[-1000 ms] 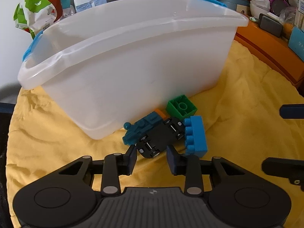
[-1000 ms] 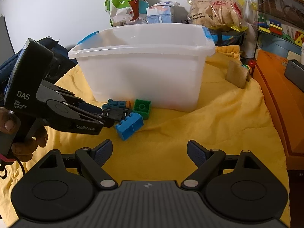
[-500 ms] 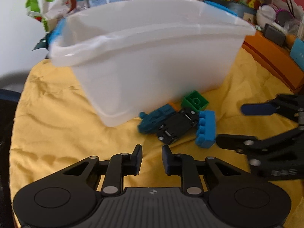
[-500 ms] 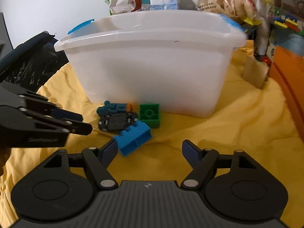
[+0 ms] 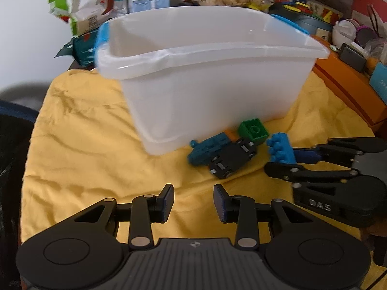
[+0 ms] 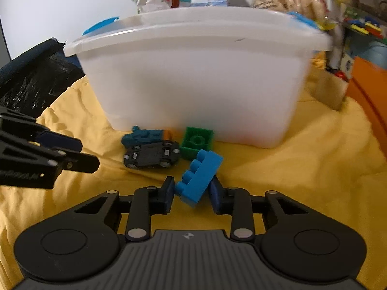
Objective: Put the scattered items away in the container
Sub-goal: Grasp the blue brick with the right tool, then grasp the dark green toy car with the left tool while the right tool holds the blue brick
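A blue brick (image 6: 200, 174) sits tilted between the pads of my right gripper (image 6: 191, 193), whose jaws are closing and press on both its sides. In the left wrist view the same blue brick (image 5: 280, 148) shows at the tips of the right gripper (image 5: 283, 160). A black toy car (image 6: 152, 157), a teal toy (image 6: 142, 136) and a green brick (image 6: 197, 142) lie against the white container (image 6: 193, 84). My left gripper (image 5: 193, 200) hovers short of the car (image 5: 232, 160); its jaws are opening with nothing between them.
A crumpled yellow cloth (image 5: 96, 157) covers the surface. Snack bags (image 5: 82, 7) stand behind the container (image 5: 217, 48). An orange box (image 5: 346, 91) lies to the right, a wooden block (image 6: 331, 91) by the container's right corner, and a dark bag (image 6: 36, 77) on the left.
My right gripper came down and forward, and its jaws closed around the blue brick, tipping it up. My left gripper drew back from the toy car; its jaws narrowed, then widened.
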`<state>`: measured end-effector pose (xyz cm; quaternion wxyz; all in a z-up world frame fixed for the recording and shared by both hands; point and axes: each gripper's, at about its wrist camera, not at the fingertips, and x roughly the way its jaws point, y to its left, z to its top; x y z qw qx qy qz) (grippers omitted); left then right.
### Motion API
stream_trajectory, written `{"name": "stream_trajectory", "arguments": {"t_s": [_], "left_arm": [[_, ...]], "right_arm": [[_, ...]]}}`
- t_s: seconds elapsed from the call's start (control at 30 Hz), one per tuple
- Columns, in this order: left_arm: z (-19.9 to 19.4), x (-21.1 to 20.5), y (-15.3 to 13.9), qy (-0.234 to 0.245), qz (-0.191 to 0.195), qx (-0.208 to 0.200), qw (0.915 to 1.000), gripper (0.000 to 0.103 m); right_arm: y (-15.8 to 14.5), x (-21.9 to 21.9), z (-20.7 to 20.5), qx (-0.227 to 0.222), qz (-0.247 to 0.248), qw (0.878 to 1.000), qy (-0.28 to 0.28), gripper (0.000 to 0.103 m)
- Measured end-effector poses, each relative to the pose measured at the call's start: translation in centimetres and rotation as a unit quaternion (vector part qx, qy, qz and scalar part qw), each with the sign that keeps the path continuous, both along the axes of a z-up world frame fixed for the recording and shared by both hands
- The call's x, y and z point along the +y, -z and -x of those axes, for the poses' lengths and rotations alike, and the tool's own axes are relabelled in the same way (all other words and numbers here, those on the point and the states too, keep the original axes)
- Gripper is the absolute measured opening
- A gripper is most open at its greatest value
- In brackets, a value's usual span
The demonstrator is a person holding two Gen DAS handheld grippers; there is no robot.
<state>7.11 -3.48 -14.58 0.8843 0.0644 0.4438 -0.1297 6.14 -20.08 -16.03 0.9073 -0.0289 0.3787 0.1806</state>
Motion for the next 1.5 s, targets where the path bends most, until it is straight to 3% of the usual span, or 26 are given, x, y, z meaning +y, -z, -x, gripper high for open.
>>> {"name": "stream_trajectory", "arguments": {"t_s": [0.23, 0.43, 0.7, 0.9, 1.03, 1.13, 1.5], "left_arm": [[-1.4, -3.0, 0.7, 0.031, -0.006, -0.013, 0.9994, 0.04], [-2.6, -4.0, 1.7, 0.045, -0.004, 0.002, 0.999, 0.041], [0.1, -5.6, 0.0, 0.122, 0.041, 0.014, 0.9916, 0.042], [-1.2, -4.3, 0.4, 0.081, -0.001, -0.016, 0.9966, 0.042], [-3.0, -3.8, 1.9, 0.082, -0.001, 0.012, 0.9966, 0.043], [-3.0, -4.0, 2.8, 0.085, -0.011, 0.012, 0.9963, 0.048], [-3.6, -4.6, 2.5, 0.072, 0.012, 0.018, 0.9972, 0.048]], "right_arm": [[-0.5, -3.6, 1.0, 0.004, -0.002, 1.0, 0.019, 0.034], [-0.5, -4.4, 1.5, 0.01, -0.011, 1.0, 0.026, 0.034], [-1.0, -5.2, 1.6, 0.005, -0.022, 0.999, 0.03, 0.034], [-1.3, -5.9, 1.5, 0.003, -0.026, 0.999, 0.027, 0.034], [-1.4, -6.0, 1.6, 0.002, -0.028, 0.999, 0.025, 0.034], [-1.5, -6.1, 1.6, 0.002, -0.03, 0.999, 0.025, 0.034], [-1.7, -6.4, 1.7, 0.004, -0.037, 0.999, 0.022, 0.034]]}}
